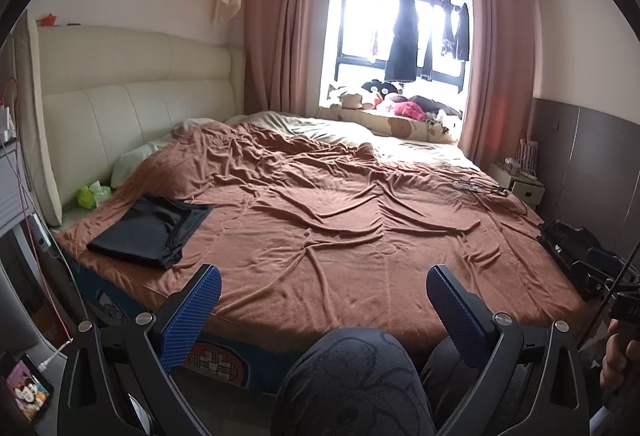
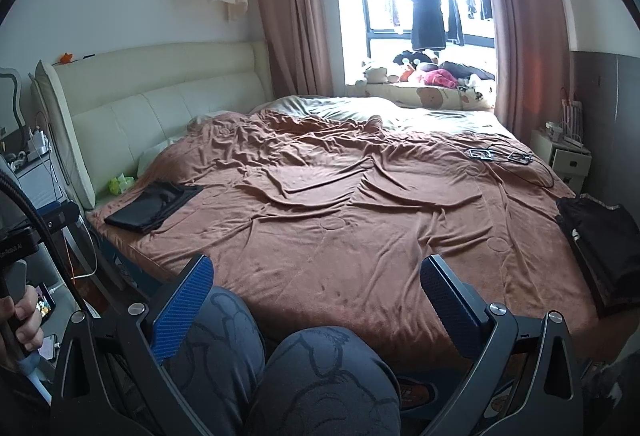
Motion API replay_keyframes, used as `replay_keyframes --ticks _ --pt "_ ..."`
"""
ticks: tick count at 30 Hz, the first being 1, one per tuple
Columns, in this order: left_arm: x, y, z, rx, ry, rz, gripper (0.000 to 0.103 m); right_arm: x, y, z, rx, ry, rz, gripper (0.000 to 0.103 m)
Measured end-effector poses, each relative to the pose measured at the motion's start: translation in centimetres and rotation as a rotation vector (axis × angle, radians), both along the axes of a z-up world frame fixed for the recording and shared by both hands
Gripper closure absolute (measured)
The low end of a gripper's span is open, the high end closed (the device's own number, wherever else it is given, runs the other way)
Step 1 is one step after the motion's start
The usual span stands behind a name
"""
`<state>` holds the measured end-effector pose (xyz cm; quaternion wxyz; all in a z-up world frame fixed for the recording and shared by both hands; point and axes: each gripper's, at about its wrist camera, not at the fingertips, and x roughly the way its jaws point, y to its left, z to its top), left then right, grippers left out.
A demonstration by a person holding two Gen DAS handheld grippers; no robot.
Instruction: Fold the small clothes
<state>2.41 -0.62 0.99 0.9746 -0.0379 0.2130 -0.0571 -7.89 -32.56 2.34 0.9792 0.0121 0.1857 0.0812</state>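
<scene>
A folded black garment (image 1: 150, 230) lies on the brown blanket (image 1: 340, 220) near the bed's front left corner; it also shows in the right wrist view (image 2: 154, 205). A heap of dark clothes (image 2: 600, 252) lies at the bed's right edge, seen in the left wrist view as well (image 1: 568, 240). My left gripper (image 1: 324, 286) is open and empty, held above my knees in front of the bed. My right gripper (image 2: 316, 276) is open and empty too, at about the same height.
The cream headboard (image 1: 132, 103) stands at left. Cables and metal clips (image 2: 500, 155) lie on the blanket at far right. A white bedside cabinet (image 2: 564, 155) stands right of the bed. My knees (image 2: 320, 376) fill the foreground. Plush toys (image 1: 380, 97) line the window sill.
</scene>
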Motion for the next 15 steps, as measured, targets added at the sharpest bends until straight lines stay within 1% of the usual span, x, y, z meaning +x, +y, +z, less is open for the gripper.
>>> replay_keyframes --ticks 4,8,12,15 --pt "0.6 -0.6 -0.3 0.021 0.003 -0.005 0.000 0.6 0.1 -0.4 -0.001 0.012 -0.010 0.000" --pt "1.0 -1.1 -0.6 0.004 0.011 -0.023 0.000 0.9 0.1 -0.3 -0.002 0.018 -0.024 0.000" --pt "1.2 -1.7 -0.7 0.021 0.010 -0.031 0.000 0.9 -0.1 0.3 -0.007 0.002 -0.035 0.000" --pt "1.4 -2.0 -0.6 0.025 0.013 -0.037 0.000 0.7 -0.2 -0.1 0.004 0.001 -0.043 0.000"
